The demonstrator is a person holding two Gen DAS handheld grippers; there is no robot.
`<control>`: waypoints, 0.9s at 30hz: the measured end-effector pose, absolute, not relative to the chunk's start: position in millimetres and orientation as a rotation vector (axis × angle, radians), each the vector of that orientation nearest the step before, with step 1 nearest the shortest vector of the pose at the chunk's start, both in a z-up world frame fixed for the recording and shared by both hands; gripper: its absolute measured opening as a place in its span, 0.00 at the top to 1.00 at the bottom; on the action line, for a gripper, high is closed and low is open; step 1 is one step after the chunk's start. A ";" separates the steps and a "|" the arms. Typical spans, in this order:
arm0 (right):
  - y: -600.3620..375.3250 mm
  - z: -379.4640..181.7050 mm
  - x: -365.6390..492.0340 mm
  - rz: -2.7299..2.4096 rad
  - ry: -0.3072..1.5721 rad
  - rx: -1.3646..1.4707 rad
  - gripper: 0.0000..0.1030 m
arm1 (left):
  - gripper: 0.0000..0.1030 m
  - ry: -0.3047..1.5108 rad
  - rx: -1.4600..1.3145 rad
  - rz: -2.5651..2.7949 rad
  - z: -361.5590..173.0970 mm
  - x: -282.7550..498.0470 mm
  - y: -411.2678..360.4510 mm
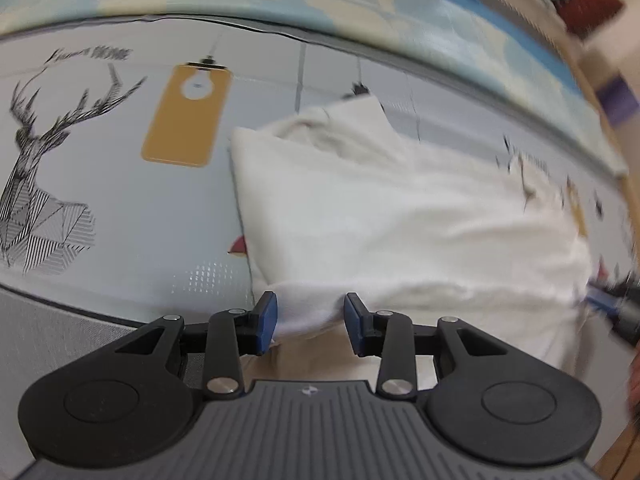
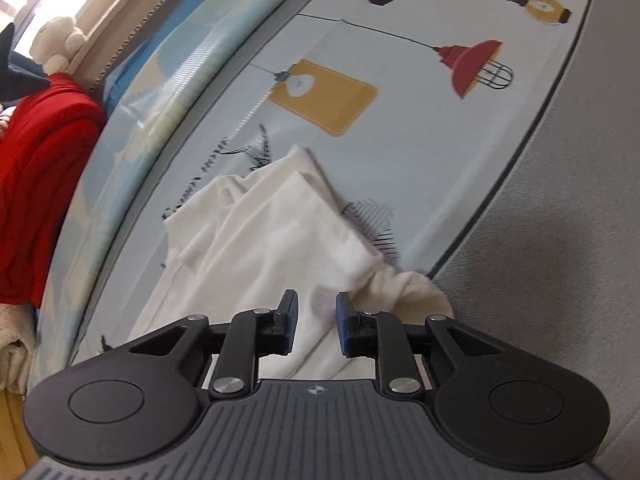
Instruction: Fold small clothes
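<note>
A white garment (image 1: 400, 216) lies partly folded on the printed mat (image 1: 120, 184). In the left wrist view my left gripper (image 1: 309, 320) is at its near edge, and a bunched fold of the white cloth fills the gap between the blue pads (image 1: 267, 320), touching both. In the right wrist view the same white garment (image 2: 272, 240) stretches away from my right gripper (image 2: 316, 322). Its jaws stand apart just above the cloth, and nothing is pinched between the pads (image 2: 345, 328). A twisted end of the garment (image 2: 416, 292) lies to the right of that gripper.
The mat (image 2: 400, 140) shows lamps and a deer and lies on a grey fabric surface (image 2: 540, 240). A pale blue patterned cover (image 2: 132, 120) borders it. Red clothing (image 2: 44, 184) and a plush toy (image 2: 56, 40) lie beyond that cover. The right gripper's tip (image 1: 624, 308) shows at the left wrist view's right edge.
</note>
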State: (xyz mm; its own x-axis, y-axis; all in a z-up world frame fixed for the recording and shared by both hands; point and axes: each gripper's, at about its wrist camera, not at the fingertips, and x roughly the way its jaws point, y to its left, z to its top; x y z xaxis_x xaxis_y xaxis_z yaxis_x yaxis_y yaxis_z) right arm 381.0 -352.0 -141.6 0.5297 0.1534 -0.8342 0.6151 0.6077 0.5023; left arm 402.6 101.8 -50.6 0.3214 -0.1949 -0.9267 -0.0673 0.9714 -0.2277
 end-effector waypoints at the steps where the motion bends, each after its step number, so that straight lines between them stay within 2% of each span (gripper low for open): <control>1: -349.9 -140.8 381.7 -0.319 0.999 0.897 0.79 | 0.60 1.246 -0.198 -0.095 -52.5 401.1 97.4; 2: -350.3 -141.1 383.2 -0.316 1.002 0.897 0.79 | 0.61 1.243 -0.161 -0.097 -53.8 399.6 94.7; 4: -350.2 -143.8 383.7 -0.323 1.012 0.903 0.79 | 0.72 1.234 -0.078 -0.095 -55.0 395.8 90.6; 5: -350.3 -144.9 384.3 -0.327 1.016 0.904 0.79 | 0.94 1.228 -0.051 -0.099 -54.7 394.0 90.5; 6: -349.6 -145.6 384.8 -0.329 1.021 0.904 0.79 | 1.00 1.224 -0.041 -0.099 -53.5 392.2 92.2; 13: -335.0 -135.9 388.6 -0.283 1.009 0.895 0.79 | 1.00 1.192 -0.052 -0.079 -40.5 386.2 121.0; 14: -332.4 -134.2 389.1 -0.277 1.008 0.892 0.79 | 1.00 1.185 -0.076 -0.101 -39.5 386.3 122.2; 16: -327.7 -131.1 389.9 -0.268 1.005 0.884 0.79 | 0.91 1.164 -0.101 -0.151 -37.8 385.9 117.5; 18: -323.8 -128.6 390.6 -0.261 1.003 0.879 0.79 | 0.60 1.157 -0.074 -0.180 -39.2 384.4 107.0; 22: -317.7 -125.1 391.6 -0.247 1.001 0.868 0.79 | 0.59 1.163 0.038 -0.202 -53.0 381.6 82.2; 23: -316.9 -124.8 391.7 -0.247 1.000 0.863 0.79 | 0.66 1.163 0.055 -0.206 -56.2 381.3 79.3; 24: -316.0 -124.5 391.9 -0.248 1.001 0.860 0.79 | 0.89 1.161 0.072 -0.207 -59.0 380.9 77.6; 25: -315.3 -124.4 392.4 -0.247 1.003 0.858 0.79 | 0.98 1.157 0.095 -0.200 -60.1 380.6 76.7; 27: -313.9 -124.6 394.0 -0.240 1.006 0.855 0.79 | 0.99 1.144 0.093 -0.182 -55.1 379.1 81.7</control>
